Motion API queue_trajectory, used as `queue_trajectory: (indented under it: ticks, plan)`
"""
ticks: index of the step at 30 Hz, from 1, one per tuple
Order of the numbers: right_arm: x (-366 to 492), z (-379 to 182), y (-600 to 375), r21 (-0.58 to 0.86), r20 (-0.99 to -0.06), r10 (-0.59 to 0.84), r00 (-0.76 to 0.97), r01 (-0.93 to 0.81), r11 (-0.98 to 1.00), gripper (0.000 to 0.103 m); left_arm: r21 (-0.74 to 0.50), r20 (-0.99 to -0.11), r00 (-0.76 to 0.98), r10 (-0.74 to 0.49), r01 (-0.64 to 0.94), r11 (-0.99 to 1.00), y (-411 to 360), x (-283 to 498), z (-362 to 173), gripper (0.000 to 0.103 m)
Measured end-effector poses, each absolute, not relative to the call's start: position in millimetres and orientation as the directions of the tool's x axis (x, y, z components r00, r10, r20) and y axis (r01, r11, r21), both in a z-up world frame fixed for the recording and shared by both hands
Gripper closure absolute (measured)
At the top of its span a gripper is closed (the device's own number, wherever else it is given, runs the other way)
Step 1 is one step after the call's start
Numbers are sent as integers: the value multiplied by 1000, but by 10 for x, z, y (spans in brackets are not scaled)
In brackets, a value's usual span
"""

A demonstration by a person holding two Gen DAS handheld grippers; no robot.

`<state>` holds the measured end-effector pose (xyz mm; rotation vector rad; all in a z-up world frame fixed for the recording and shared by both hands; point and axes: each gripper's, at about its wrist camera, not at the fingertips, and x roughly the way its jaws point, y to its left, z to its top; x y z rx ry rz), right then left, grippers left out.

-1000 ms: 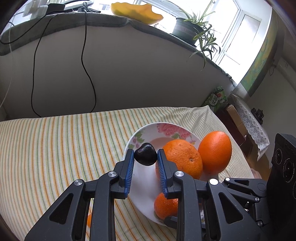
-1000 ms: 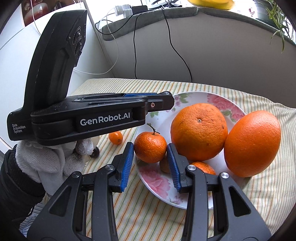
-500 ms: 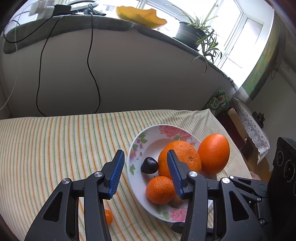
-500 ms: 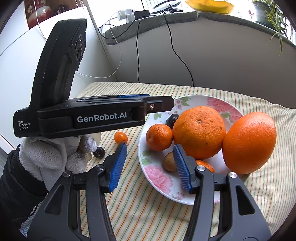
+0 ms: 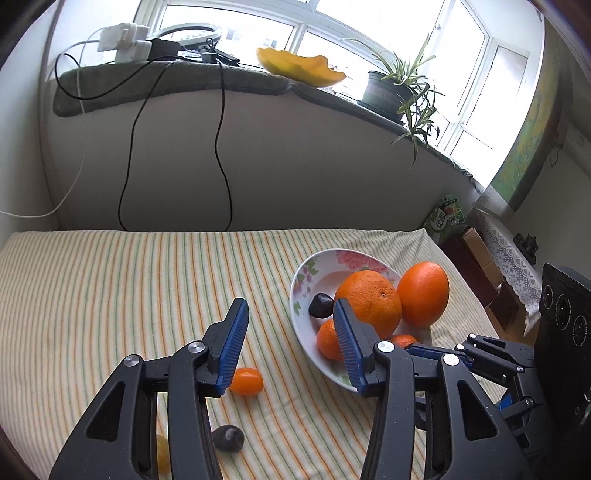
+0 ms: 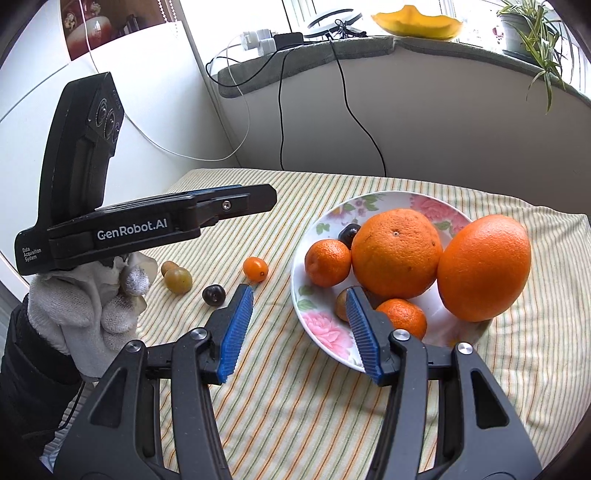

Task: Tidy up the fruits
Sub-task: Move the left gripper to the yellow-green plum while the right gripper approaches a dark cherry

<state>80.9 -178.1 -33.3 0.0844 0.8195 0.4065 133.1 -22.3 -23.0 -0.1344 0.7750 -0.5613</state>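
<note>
Striped worktop point(image 6: 295, 406) is lying under both empty, half-open fingers; you are risking nudging the plate point(image 6: 325, 332) beside your right gripper point(image 6: 299, 328), rolling the big orange point(image 6: 484, 269) off.

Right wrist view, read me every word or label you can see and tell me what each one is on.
"GenRobot.AI": white lettering on the side of the left claw.
"Data Acquisition System": small white print at that handle's rear end.
Green carton, seen in the left wrist view: print too blurred to read.
Wall poster: no readable text.
</note>
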Motion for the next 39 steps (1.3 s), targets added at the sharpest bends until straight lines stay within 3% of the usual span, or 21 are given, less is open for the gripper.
queue_trajectory:
  ticks: [18,33,39]
  plan:
    - [762,-446,-1381,199,-727,391,564,-372,907,48,-252,-635,695,-337,226,941,870,555,-381,56]
    - [875,-573,-1020,155,-748,408,523,-461,874,44,-218,-678,664,-314,226,949,863,533,-646,57]
    - [925,-647,-906,172,-755,435,491,-492,853,44,-198,-671,672,-313,245,949,812,467,-650,67]
